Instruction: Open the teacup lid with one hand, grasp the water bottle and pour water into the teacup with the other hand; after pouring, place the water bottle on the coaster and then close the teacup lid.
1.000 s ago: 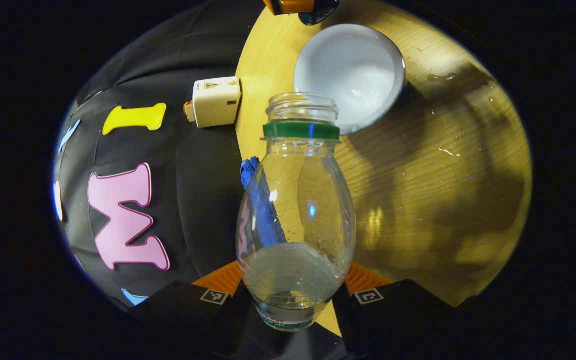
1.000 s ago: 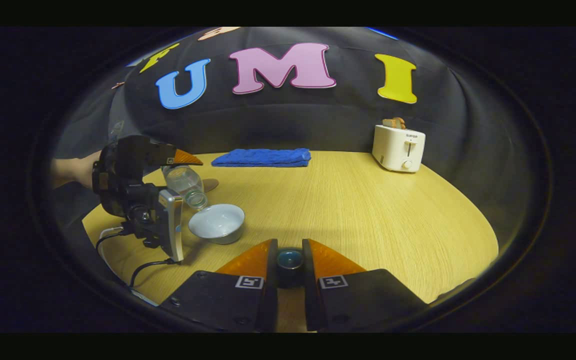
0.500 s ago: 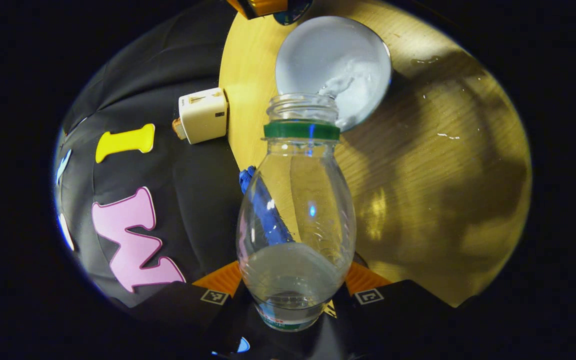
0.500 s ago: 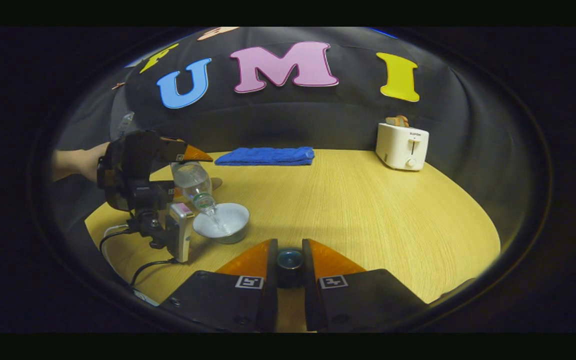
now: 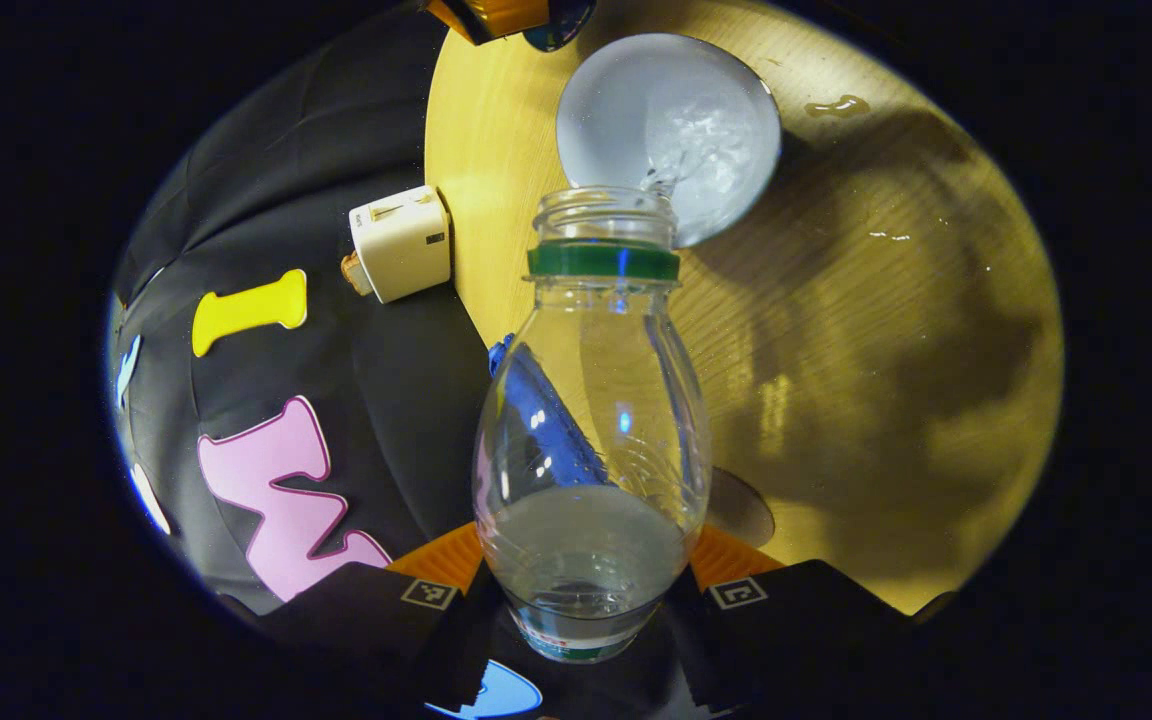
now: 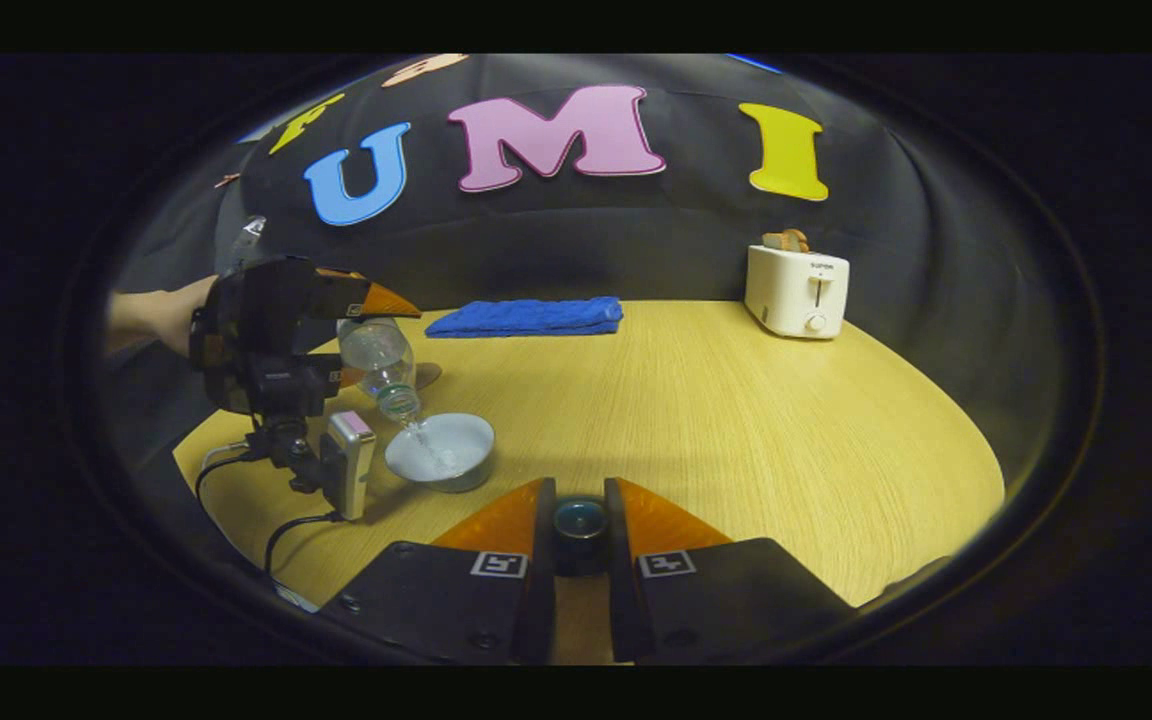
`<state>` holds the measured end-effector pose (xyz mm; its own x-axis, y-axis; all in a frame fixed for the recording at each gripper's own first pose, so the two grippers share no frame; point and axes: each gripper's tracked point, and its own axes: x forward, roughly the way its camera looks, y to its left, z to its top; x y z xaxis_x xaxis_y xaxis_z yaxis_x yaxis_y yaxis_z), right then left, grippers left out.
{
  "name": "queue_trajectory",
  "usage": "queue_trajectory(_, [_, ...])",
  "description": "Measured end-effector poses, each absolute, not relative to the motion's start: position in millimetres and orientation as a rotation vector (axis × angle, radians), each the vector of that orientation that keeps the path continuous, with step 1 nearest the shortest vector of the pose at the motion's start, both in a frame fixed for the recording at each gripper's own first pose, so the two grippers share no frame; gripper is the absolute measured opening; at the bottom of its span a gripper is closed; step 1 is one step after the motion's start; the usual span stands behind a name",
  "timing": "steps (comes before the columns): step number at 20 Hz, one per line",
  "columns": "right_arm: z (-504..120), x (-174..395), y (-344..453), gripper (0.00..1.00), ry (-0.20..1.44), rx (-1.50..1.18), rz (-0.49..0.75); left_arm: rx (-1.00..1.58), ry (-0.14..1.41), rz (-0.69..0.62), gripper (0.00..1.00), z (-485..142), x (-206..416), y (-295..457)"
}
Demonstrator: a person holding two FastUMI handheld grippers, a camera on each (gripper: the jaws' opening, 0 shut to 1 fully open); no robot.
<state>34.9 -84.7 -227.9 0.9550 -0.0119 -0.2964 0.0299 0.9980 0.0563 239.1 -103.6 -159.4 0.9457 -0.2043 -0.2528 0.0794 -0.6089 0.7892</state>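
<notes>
While my left gripper [image 5: 586, 575] clamps the pouring bottle [image 5: 591, 420] and right [image 6: 579, 530] grips the lid [image 6: 579, 520], I risk overshooting the cup [image 5: 668, 135] rim and spilling.

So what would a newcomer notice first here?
The tilted water bottle, gripped by the left tool, streaming water into the open teacup on the table's left side. Then the right tool holding the teacup lid at the near edge, and the white toaster far right.

Left view close, looking down; right view low, level; both share teacup [image 5: 669, 135] [image 6: 439, 451], probably.
</notes>
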Motion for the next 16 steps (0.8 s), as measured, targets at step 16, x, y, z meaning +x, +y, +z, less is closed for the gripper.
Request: queue_trajectory(16, [-220,17,-93,0.2,0.273,0.11,-0.042,2.392,-0.229,-0.378,0.76,-126,230,-135])
